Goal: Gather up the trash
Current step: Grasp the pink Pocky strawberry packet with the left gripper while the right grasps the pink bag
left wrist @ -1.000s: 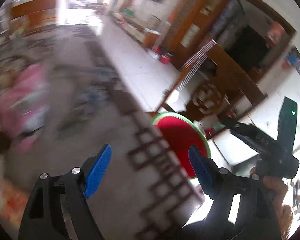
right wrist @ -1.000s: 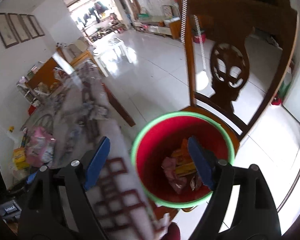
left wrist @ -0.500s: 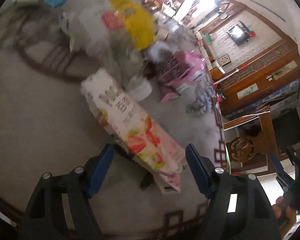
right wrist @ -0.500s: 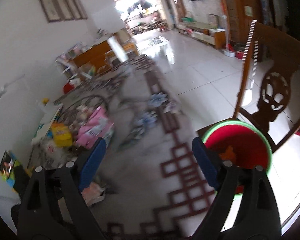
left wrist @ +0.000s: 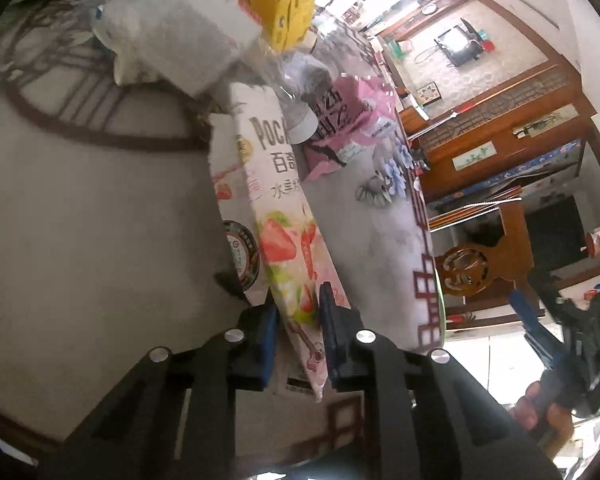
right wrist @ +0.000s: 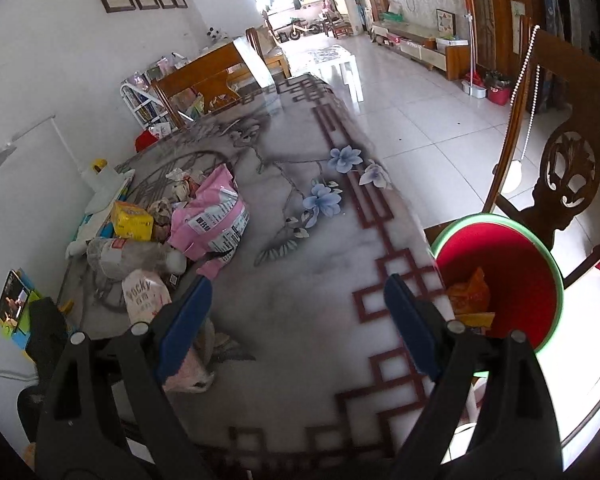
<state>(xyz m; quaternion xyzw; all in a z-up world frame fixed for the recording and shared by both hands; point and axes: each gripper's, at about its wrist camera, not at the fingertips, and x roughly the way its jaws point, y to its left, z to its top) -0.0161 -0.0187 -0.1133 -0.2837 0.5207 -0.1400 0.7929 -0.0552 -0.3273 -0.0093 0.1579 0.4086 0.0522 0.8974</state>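
Left hand-held gripper (left wrist: 298, 322): jaws have just been closing, now pinching near end of Pocky box (left wrist: 278, 216), box lying on worktop (left wrist: 80, 220); box sat loose betw. open jaws half a sec ago. Right hand-held gripper (right wrist: 296, 320): hanging wide open, empty. Red bin (right wrist: 512, 276): holding some wrappers already. Beyond: bottle (right wrist: 128, 256), pink bag (right wrist: 212, 220), yellow box (right wrist: 132, 220) still waiting.

- Long pale cardboard Pocky box (left wrist: 284, 216) printed with strawberries, lying slantwise on the tabletop (left wrist: 80, 220).
- Round red plastic bin (right wrist: 512, 276) (green-rimmed) beside the tabletop edge, wrappers inside.
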